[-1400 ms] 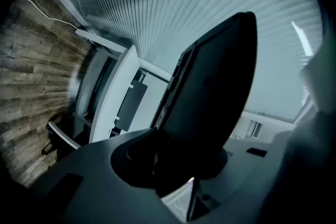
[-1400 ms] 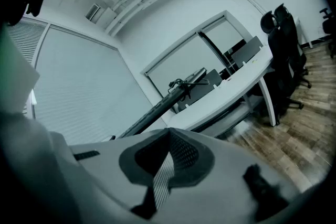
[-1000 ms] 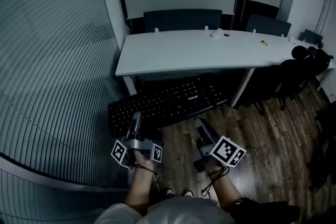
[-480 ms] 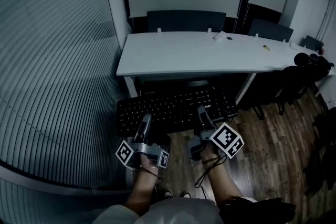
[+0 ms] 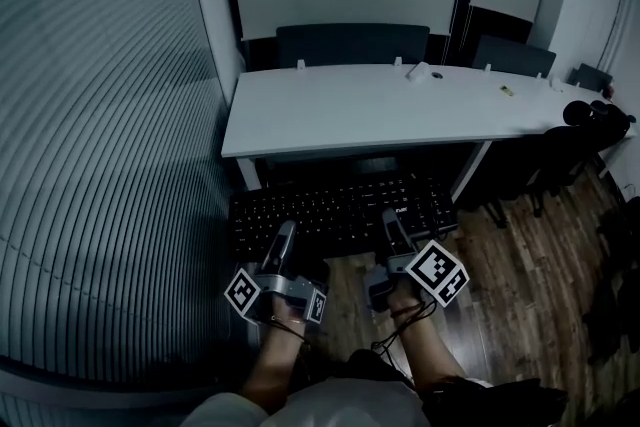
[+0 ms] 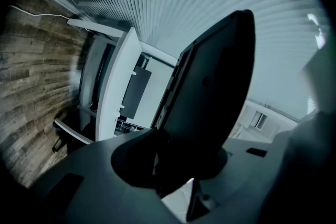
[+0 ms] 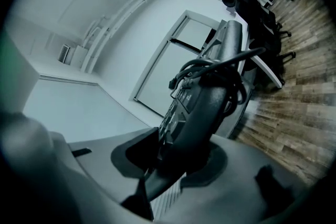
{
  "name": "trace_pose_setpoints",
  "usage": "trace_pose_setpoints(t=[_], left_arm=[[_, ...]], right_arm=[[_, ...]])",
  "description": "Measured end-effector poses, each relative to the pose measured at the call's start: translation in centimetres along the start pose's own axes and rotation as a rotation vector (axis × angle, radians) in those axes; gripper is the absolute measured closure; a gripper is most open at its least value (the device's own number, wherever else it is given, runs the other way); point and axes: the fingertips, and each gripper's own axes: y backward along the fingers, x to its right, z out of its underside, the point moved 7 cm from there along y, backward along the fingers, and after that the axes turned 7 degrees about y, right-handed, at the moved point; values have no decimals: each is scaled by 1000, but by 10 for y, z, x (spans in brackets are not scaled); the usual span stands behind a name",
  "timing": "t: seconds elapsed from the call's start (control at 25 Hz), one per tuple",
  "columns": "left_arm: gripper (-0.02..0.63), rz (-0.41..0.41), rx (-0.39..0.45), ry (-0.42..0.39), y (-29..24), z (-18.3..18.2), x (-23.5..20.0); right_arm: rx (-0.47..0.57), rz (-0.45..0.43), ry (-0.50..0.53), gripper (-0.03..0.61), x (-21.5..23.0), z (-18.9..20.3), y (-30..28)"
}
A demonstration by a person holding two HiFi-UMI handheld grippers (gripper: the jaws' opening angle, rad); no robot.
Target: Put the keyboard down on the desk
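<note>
The left gripper (image 5: 285, 235) and right gripper (image 5: 391, 221) each clamp the near edge of the black keyboard (image 5: 340, 207). They hold it keys-up in the air, just before and below the white desk (image 5: 330, 110). A white logo at its right end is too small to read. Its bundled cable (image 7: 212, 68) sits at that end. A ribbed wall (image 5: 100, 135) stands close on the left, and wooden floor (image 5: 520, 245) opens to the right.

Head view looks steeply down from above; both gripper views sit close against the keyboard (image 5: 340, 212), tabletop (image 5: 380, 105) beyond.
</note>
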Motion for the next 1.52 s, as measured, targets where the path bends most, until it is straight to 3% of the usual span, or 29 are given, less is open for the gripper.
trace_pose_setpoints(t=[0.48,0.88,0.96,1.16,1.52], left_arm=[[485,-9,40,-55,-3,-5,-29],[494,-15,42,-149,-2,-9,-47],[497,-26,43,-150,-31,-17,-48],[499,-80,28,-157,-169,-66,-82],[503,-86,31,-178,-234,-86,-104]], right_arm=[[-34,-36,12,434,32,2,-19],[-75,-75,38,434,52,6,-31],[-76,-70,40,434,55,-9,-57],[-76,-33,30,434,94,-63,-186],[-96,-37,36,434,122,-89,-251]])
